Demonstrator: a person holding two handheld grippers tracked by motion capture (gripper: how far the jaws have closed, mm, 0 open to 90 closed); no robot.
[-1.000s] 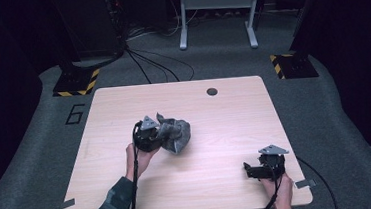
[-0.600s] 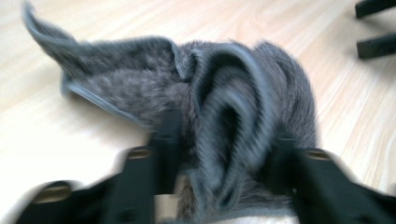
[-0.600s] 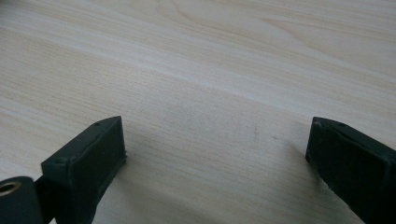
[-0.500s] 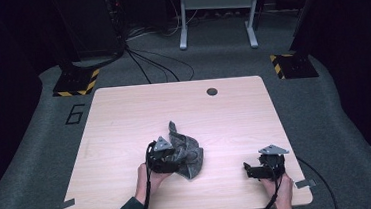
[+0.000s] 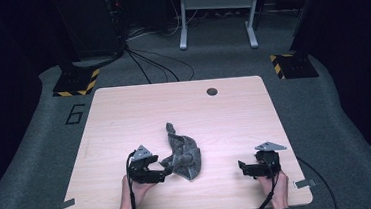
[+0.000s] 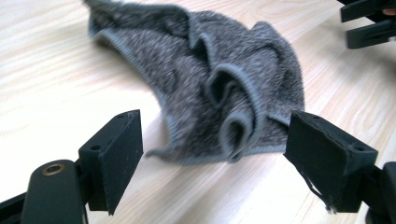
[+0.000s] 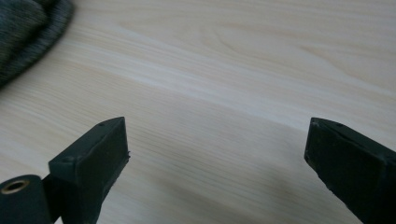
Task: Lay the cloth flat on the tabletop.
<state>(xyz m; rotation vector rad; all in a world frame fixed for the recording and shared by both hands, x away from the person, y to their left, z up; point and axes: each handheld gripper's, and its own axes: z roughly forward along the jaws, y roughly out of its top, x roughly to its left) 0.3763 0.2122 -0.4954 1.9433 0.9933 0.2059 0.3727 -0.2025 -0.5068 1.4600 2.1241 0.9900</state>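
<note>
A crumpled grey towel [image 5: 181, 154] lies on the wooden table [image 5: 124, 114], near its front middle. My left gripper [image 5: 166, 174] sits just left of the towel's front edge. Its jaws have just been opening and stand apart, with the towel [image 6: 224, 93] lying loose just beyond them. In the left gripper view my left gripper [image 6: 212, 154] has bare table between its pads. My right gripper [image 5: 242, 168] rests low near the front right of the table, open, pointing left toward the towel. The right gripper view has my right gripper [image 7: 217, 154] over bare wood, with the towel's edge [image 7: 28, 32] at the top left.
A round cable hole [image 5: 212, 91] sits near the table's far edge. Beyond the table are floor cables [image 5: 155, 64], a metal stand [image 5: 216, 12] and two yellow-black striped bases [image 5: 76, 83]. Tape strips [image 5: 64, 208] mark the front corners.
My left gripper carried the towel toward the front of the table and down, then let it go; the towel now lies flatter. The right gripper stayed where it was.
</note>
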